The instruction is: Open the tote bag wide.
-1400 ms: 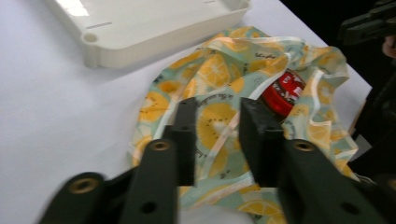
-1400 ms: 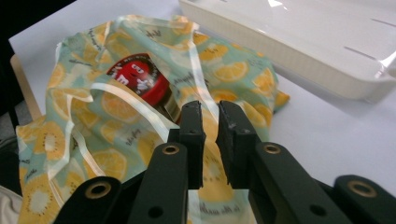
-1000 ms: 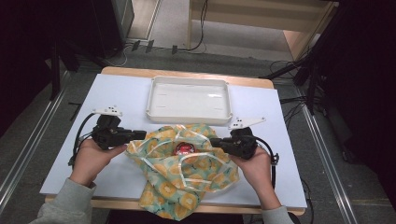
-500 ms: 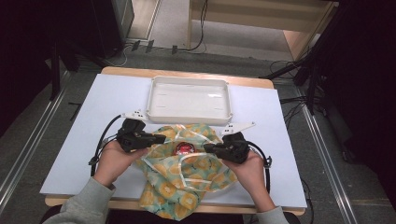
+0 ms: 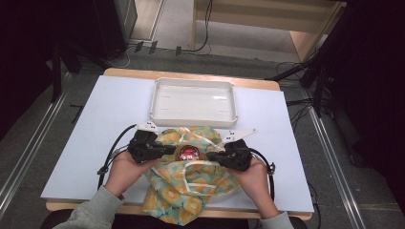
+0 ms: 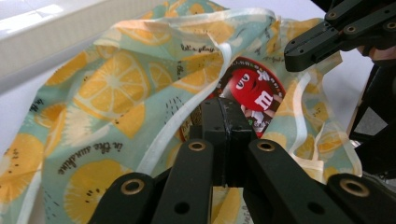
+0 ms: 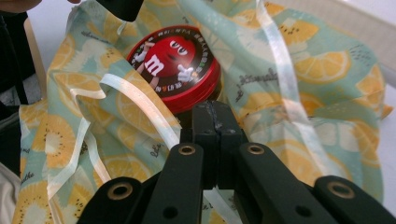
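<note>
1. Left claw [image 5: 167, 150]: jaws pressed together, tips at the rim of the cloth bag [image 5: 191, 191] beside the red tin [image 5: 188, 152]. Whether a fold of fabric is caught between the pads cannot be told from the left gripper view.
2. Right claw [image 5: 213, 156]: jaws likewise pressed together, tips just in front of the red tin in the right gripper view. A grip on fabric or ribbon cannot be confirmed.
3. Location of work item: the red tin lies in the mouth of the cloth bag, lid up and partly wrapped by fabric, between the two claws. The bag rests on the worktop [image 5: 95, 143], near the front edge, with the white tray [image 5: 193, 116] just behind it.
4. Risk: if both claws pull the bag mouth apart unevenly, the tin could roll or tip out sideways.
5. Risk: the white ribbon [image 7: 140, 105] loops loosely near both claws; a snag could drag the bag.
6. Risk: part of the bag overhangs the front edge; a tug towards the person could slide the bag off.
</note>
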A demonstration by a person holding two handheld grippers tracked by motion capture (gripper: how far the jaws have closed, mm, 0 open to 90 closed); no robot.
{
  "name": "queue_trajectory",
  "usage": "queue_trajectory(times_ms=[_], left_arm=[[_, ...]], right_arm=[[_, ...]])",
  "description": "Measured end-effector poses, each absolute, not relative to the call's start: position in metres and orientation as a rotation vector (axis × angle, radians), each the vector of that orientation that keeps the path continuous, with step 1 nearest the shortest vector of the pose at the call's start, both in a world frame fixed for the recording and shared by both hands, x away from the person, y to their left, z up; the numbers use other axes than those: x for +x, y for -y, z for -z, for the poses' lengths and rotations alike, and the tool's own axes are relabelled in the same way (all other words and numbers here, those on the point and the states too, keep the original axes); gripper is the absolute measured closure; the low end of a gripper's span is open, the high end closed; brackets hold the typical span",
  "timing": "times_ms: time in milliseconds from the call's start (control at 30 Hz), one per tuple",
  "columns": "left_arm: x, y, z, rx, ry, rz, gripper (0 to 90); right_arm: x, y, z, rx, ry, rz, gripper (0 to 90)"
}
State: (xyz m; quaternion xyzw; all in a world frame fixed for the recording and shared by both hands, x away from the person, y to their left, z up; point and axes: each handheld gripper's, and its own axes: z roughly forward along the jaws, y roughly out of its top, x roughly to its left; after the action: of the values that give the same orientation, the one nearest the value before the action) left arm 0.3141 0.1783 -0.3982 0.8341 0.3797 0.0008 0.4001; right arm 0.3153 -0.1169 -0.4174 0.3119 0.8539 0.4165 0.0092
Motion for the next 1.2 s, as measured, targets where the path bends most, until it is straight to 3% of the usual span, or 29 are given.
queue_trajectory(times_ms=[1200], left_arm=[[0.263,-0.170,0.429,2.164,-0.912,0.094,90.0]], right_arm=[[0.366,0.092,0.429,1.004,-2.662,-1.175,90.0]])
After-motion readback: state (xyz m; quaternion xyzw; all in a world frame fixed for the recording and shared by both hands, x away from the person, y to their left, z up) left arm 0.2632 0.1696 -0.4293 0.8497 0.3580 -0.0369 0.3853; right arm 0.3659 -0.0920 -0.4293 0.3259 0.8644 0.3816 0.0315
